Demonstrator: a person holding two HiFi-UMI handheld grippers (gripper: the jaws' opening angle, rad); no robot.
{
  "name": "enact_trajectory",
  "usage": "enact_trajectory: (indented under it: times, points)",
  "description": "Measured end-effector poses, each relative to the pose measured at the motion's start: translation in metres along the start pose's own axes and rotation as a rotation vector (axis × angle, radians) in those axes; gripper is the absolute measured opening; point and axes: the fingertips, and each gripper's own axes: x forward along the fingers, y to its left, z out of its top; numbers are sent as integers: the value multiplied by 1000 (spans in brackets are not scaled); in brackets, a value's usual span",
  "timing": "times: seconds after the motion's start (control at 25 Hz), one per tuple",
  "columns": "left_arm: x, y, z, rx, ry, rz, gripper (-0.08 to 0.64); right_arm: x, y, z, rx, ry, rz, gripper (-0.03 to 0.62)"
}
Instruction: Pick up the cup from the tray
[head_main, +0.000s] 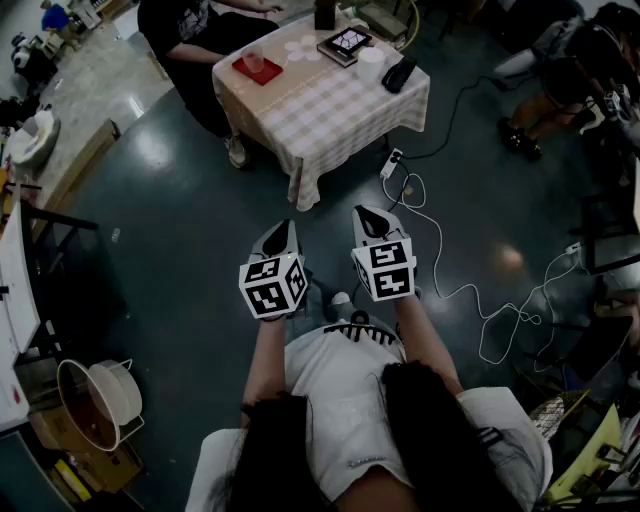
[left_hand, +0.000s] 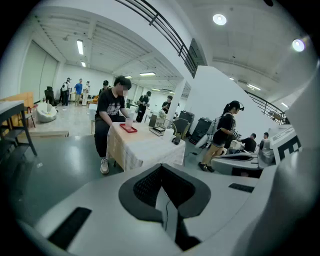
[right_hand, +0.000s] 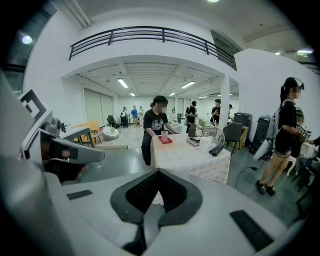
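A translucent pink cup (head_main: 253, 61) stands on a red tray (head_main: 258, 70) at the far left corner of a table with a checked cloth (head_main: 330, 115). The cup (right_hand: 164, 135) and tray (right_hand: 165, 141) also show in the right gripper view, and the cup (left_hand: 129, 123) on its tray (left_hand: 128, 129) in the left gripper view. Both grippers hang side by side over the dark floor, well short of the table. My left gripper (head_main: 282, 236) is shut and empty. My right gripper (head_main: 368, 221) is shut and empty too.
A seated person (head_main: 190, 30) sits at the table's far left by the tray. On the table lie a black box (head_main: 344, 44), a white cup (head_main: 370, 62) and a dark handset (head_main: 399, 74). A power strip and white cable (head_main: 392, 163) trail across the floor right of the table.
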Motion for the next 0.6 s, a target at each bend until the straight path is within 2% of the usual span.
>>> enact_trajectory:
  times: [0.6]
  points:
    - [-1, -1, -1, 2, 1, 2, 5, -1, -3, -1, 18, -11, -4, 6]
